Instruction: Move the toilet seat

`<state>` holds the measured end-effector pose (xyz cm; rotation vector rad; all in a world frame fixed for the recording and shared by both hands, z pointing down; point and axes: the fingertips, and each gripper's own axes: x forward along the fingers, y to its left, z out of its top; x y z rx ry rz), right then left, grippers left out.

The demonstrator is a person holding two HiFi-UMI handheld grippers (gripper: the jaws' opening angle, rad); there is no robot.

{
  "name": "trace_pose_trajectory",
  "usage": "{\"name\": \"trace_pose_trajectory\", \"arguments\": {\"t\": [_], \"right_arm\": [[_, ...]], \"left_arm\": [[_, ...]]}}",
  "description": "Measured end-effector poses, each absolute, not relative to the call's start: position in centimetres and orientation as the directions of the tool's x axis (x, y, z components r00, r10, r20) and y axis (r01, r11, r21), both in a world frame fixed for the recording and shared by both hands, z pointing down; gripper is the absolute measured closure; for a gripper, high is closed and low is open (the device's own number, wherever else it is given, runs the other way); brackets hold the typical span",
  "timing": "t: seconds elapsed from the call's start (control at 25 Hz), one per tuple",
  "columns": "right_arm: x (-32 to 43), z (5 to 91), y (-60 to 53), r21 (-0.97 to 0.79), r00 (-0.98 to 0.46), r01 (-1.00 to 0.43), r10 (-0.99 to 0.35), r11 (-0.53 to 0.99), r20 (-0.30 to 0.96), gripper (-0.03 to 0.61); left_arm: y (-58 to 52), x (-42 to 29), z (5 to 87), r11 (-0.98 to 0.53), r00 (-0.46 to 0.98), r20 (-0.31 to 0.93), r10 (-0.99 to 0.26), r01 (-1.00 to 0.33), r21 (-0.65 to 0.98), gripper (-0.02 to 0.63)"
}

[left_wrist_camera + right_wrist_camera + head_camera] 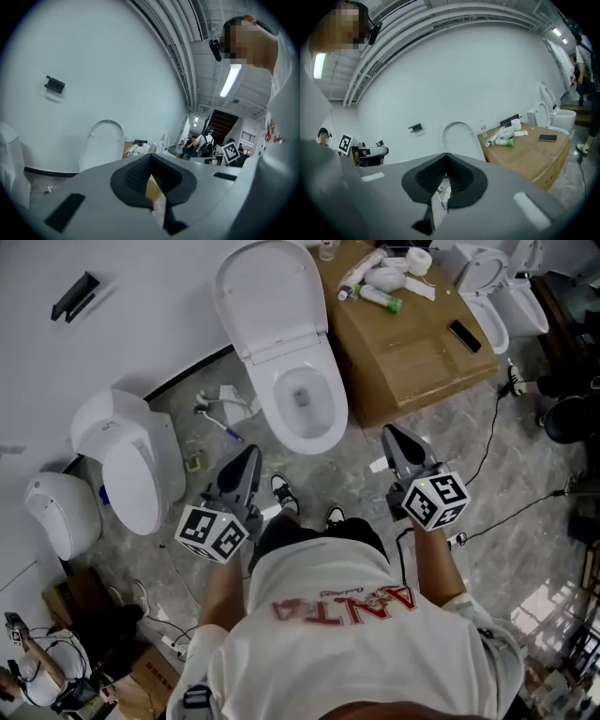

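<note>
Head view | toilet seat (pixel 270 298) raised, leaning back behind toilet bowl (pixel 305 409) | left gripper (pixel 249 457), right gripper (pixel 392 435): jaws pressed together, empty, flanking bowl's near side, probably poised for reaching.

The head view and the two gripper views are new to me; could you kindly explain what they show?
No robot here: a person holds a two-jaw tool in each hand, the left gripper and the right gripper. The patterned cubes are parts of them. The head view comes from a camera on the person's head, looking down. Each gripper view comes from a camera on that gripper, looking along its jaws. Both are shut and hold nothing. Ahead stands a toilet with its lid raised. Beside it, a brown table carries bottles, a paper roll and a phone. More toilets stand at the left.
</note>
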<state>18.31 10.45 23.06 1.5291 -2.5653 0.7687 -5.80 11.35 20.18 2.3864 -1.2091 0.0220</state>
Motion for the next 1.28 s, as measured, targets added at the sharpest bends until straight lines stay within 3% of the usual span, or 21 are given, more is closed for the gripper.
{"name": "trace_pose_trajectory", "arguments": {"t": [0.32,0.52,1.0,1.12,1.2,1.28], "right_arm": [[12.6,24.6,4.9,-0.295,-0.450,-0.888,-0.802,0.354,0.393,0.577],[11.4,27.7,2.9,-0.305,-0.444,-0.892,-0.777,0.335,0.446,0.577],[14.7,47.4,3.2,-0.463,-0.497,-0.858,-0.580,0.220,0.646,0.574],[14.7,51.7,3.7,-0.506,-0.523,-0.842,-0.522,0.189,0.674,0.410],[14.8,54.3,3.6,-0.494,-0.509,-0.851,-0.504,0.176,0.697,0.403],[14.9,56.8,3.6,-0.492,-0.501,-0.856,-0.491,0.159,0.712,0.393]], "left_arm": [[3.8,-11.7,22.9,-0.516,0.650,0.205,-0.732,-0.725,0.456,0.606],[1.5,-14.5,25.1,-0.463,0.605,0.250,-0.756,-0.764,0.450,0.606],[2.2,-11.5,41.4,-0.239,0.536,0.381,-0.754,-0.763,0.600,0.604],[2.6,-11.3,45.5,-0.178,0.513,0.436,-0.740,-0.774,0.608,0.603],[2.9,-11.0,48.0,-0.152,0.514,0.465,-0.721,-0.772,0.617,0.587],[3.4,-10.6,50.3,-0.140,0.533,0.476,-0.699,-0.755,0.640,0.526]]}}
